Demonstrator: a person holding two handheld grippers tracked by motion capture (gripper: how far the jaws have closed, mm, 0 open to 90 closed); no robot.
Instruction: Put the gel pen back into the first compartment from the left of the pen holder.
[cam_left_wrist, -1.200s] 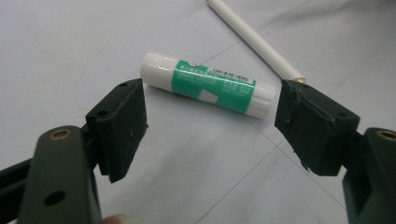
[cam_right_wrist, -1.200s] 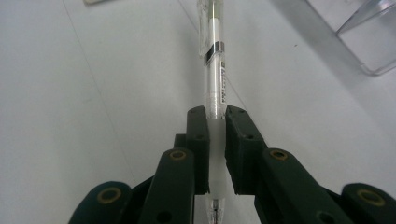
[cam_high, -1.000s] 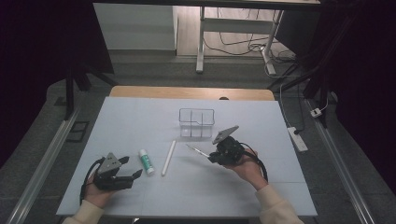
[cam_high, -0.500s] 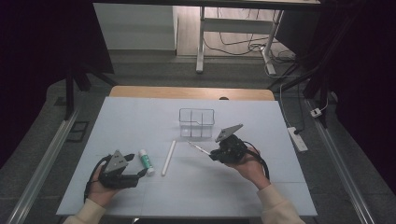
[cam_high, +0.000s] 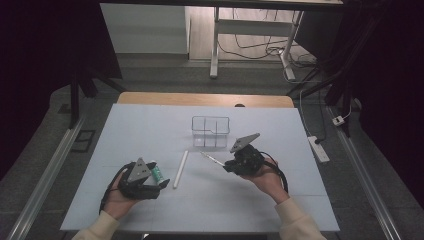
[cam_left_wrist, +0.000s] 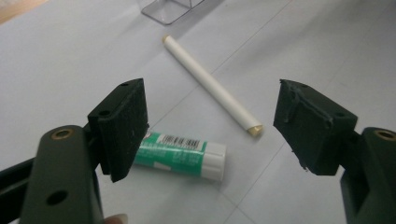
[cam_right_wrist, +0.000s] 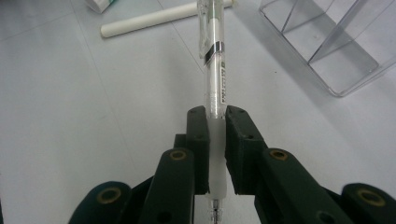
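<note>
Left gripper (cam_left_wrist: 210, 126), jaws spread wide, half hides the green-and-white glue stick (cam_left_wrist: 184, 154) beside a smooth white paper tube (cam_left_wrist: 210, 86); right gripper (cam_right_wrist: 215, 149) pinches a clear plastic pen (cam_right_wrist: 215, 70).

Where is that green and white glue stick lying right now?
In the high view the green and white glue stick lies on the white table, left of the white paper-wrapped rod. In the left gripper view it lies below the open left gripper.

A lab or recording room: a bare white table (cam_high: 150, 130) ringed by dark curtains (cam_high: 45, 60), cables on the floor (cam_high: 260, 47), a power strip (cam_high: 318, 148) and metal rails (cam_high: 45, 175).
</note>
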